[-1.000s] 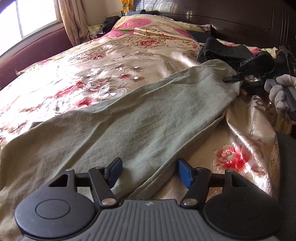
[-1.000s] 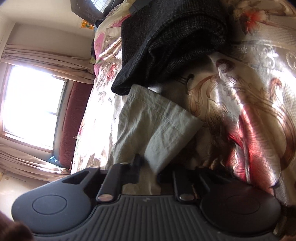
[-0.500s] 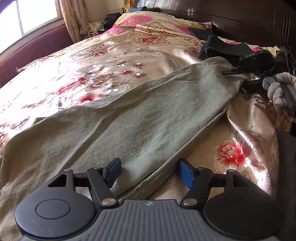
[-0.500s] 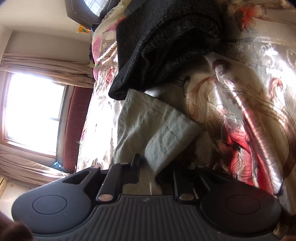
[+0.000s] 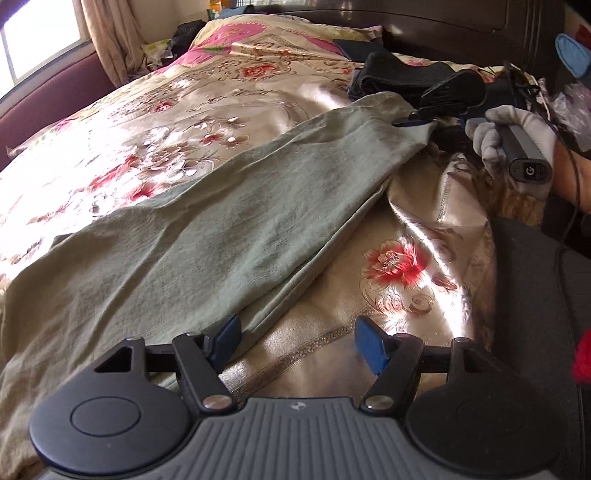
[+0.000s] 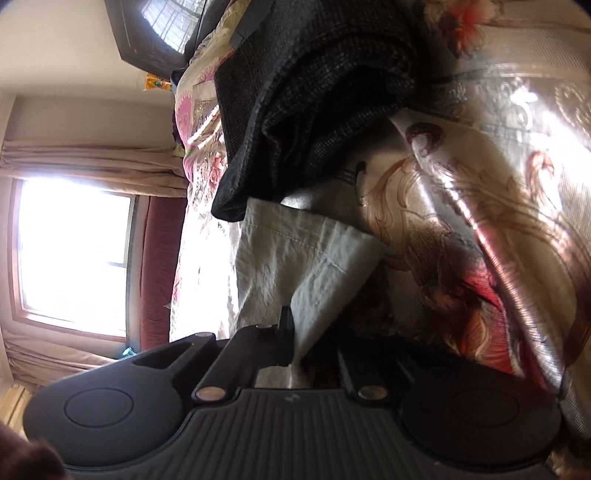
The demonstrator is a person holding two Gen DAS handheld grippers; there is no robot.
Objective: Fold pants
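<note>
Grey-green pants (image 5: 229, 229) lie stretched across the floral bedspread (image 5: 406, 266), leg running up to the right. My left gripper (image 5: 297, 341) is open, low over the bed at the near edge of the pants, its left fingertip (image 5: 227, 332) touching the cloth. My right gripper (image 5: 415, 120) holds the leg hem at the far right. In the right wrist view the gripper (image 6: 314, 347) is turned on its side, shut on the hem of the pants (image 6: 306, 266).
A folded black garment (image 6: 314, 103) lies just past the hem; it also shows in the left wrist view (image 5: 391, 75). A dark headboard (image 5: 443, 22) stands at the back. A window and curtain (image 5: 107, 33) are at the far left.
My left gripper has shifted right, off the pants edge onto the bedspread. My right gripper has closed tighter on the hem and lifted it slightly.
</note>
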